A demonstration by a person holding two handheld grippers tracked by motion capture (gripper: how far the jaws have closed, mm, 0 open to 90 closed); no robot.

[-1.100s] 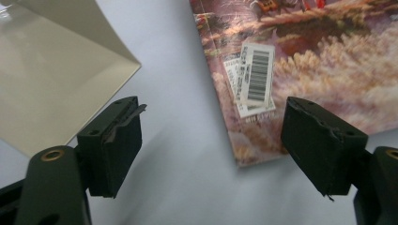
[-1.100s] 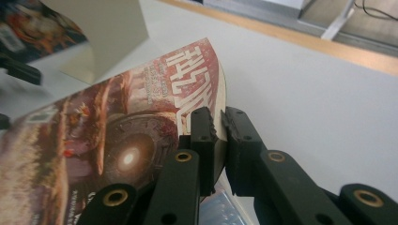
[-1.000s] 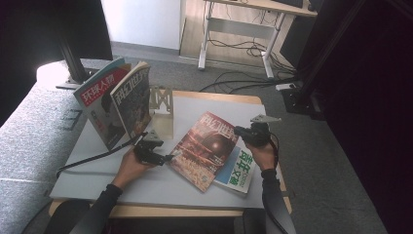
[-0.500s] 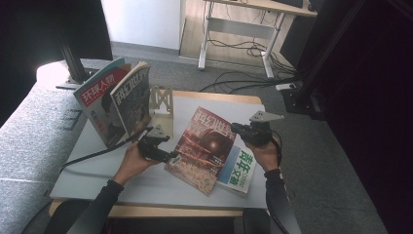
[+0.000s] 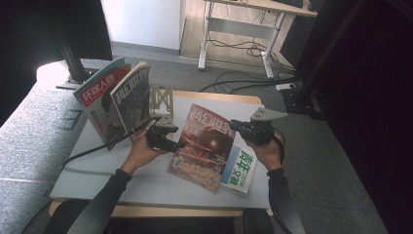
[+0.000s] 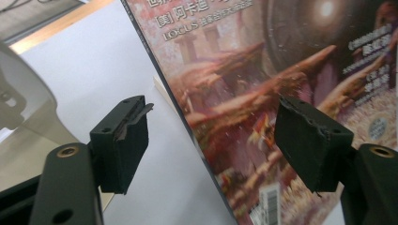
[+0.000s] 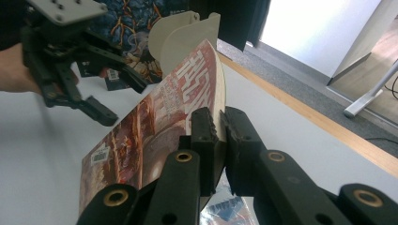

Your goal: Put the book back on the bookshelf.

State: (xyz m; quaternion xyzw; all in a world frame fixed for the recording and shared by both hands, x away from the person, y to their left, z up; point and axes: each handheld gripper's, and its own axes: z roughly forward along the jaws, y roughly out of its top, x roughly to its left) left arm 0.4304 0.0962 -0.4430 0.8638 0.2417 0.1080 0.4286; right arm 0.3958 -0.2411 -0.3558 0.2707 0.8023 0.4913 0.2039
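A magazine with a red-brown cover (image 5: pixel 207 144) is tilted up off the white table (image 5: pixel 122 175). My right gripper (image 5: pixel 234 126) is shut on its right edge; in the right gripper view the pads (image 7: pixel 206 131) pinch the cover (image 7: pixel 155 126). My left gripper (image 5: pixel 171 145) is at the magazine's left edge. In the left gripper view the cover (image 6: pixel 263 93) runs between its jaws (image 6: pixel 211 136), which have just been closing; a gap remains on both sides. A magazine with green characters (image 5: pixel 241 168) lies flat beneath.
Two magazines (image 5: pixel 100 95) (image 5: pixel 131 100) stand upright at the table's far left, beside a pale metal bookend (image 5: pixel 161 100). A cable (image 5: pixel 87 153) trails from the left gripper across the table. A grey cushioned surface (image 5: pixel 29 146) borders the left side.
Both hands have risen and the red-brown magazine has come up with them, tilting steeper and shifting slightly left. The left jaws stand a little narrower around its edge.
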